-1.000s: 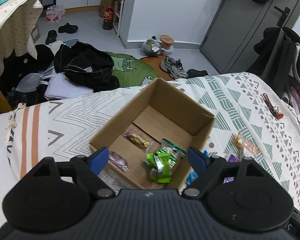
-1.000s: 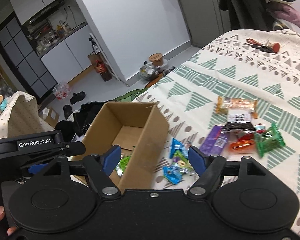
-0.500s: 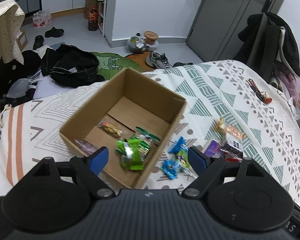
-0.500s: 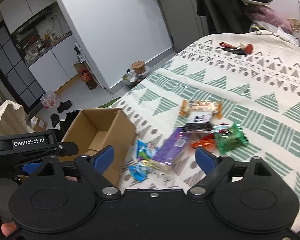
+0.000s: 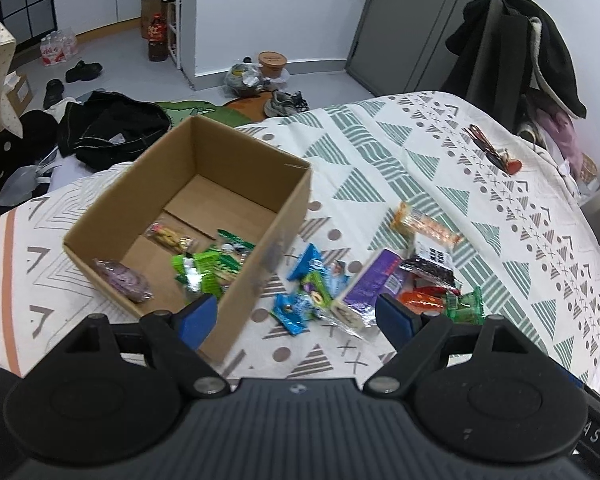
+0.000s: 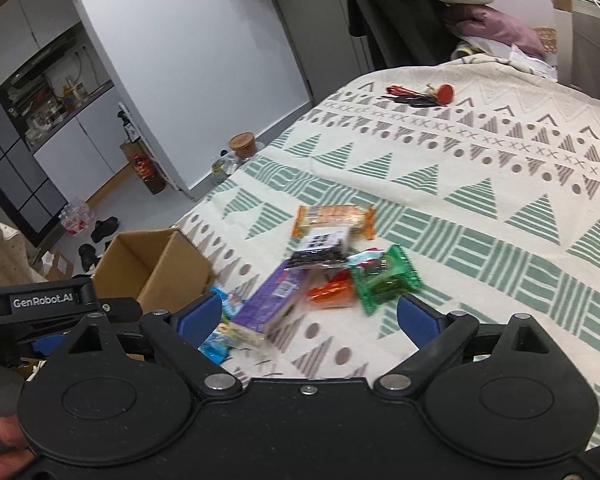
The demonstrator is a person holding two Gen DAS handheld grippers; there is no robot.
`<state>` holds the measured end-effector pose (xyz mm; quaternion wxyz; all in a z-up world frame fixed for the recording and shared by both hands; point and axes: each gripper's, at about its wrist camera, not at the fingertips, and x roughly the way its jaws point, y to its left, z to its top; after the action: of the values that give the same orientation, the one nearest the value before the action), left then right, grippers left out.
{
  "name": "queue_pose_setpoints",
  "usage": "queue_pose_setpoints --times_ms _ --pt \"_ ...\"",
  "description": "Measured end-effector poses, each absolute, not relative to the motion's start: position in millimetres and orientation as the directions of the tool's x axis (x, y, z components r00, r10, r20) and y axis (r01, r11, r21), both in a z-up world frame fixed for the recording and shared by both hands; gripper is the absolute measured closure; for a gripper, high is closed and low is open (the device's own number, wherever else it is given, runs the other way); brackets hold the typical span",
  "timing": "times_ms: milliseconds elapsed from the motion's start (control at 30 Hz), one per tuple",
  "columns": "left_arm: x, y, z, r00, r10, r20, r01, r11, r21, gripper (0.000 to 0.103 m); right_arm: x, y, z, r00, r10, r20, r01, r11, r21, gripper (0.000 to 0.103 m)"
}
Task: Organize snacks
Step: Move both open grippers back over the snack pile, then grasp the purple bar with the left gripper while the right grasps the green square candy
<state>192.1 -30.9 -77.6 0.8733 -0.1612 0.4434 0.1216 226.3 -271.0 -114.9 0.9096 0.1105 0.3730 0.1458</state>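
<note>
Purple snack pack (image 6: 276,300) lies on the bed (image 6: 480,208) just right of the cardboard box (image 6: 156,264), long axis running 1 to 7 o'clock. Right gripper (image 6: 310,316), fingers wide and empty, sits nearest, pack between them; left gripper (image 5: 296,318) likewise wide, empty.

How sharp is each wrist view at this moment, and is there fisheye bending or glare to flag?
Left wrist: mild motion blur on the blue snack packets and the cardboard box near wall; the far room is sharper. Right wrist: heavier smear on the purple packet and green packet. Both views bend straight door and wall lines. Lighting is even, with no strong glare.
</note>
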Motion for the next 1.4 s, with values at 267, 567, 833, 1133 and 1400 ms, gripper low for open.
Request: queue_pose_setpoints --times_ms 267,567,833,1133,1400 --pt "207 -54 -87 0.566 0.055 -0.822 -0.319 0.935 -0.157 0.018 239 -297 -128 0.673 0.328 -0.663 -0.139 0.936 0.322 0.009" --pt "229 -72 -105 0.539 0.043 -0.841 -0.296 0.945 -0.142 0.018 261 -312 -148 0.660 0.340 -0.670 -0.104 0.925 0.367 0.009" --pt "254 -80 -127 0.507 0.040 -0.861 -0.266 0.958 -0.112 0.021 284 -314 -172 0.668 0.325 -0.670 -0.056 0.919 0.390 0.011" --pt "281 -82 -155 0.464 0.023 -0.885 -0.255 0.961 -0.108 0.026 307 -313 -194 0.647 0.318 -0.693 -0.030 0.919 0.393 0.024" --pt "303 -89 -178 0.420 -0.002 -0.907 -0.236 0.965 -0.112 0.033 322 -310 -208 0.626 0.310 -0.716 -0.016 0.922 0.386 0.026"
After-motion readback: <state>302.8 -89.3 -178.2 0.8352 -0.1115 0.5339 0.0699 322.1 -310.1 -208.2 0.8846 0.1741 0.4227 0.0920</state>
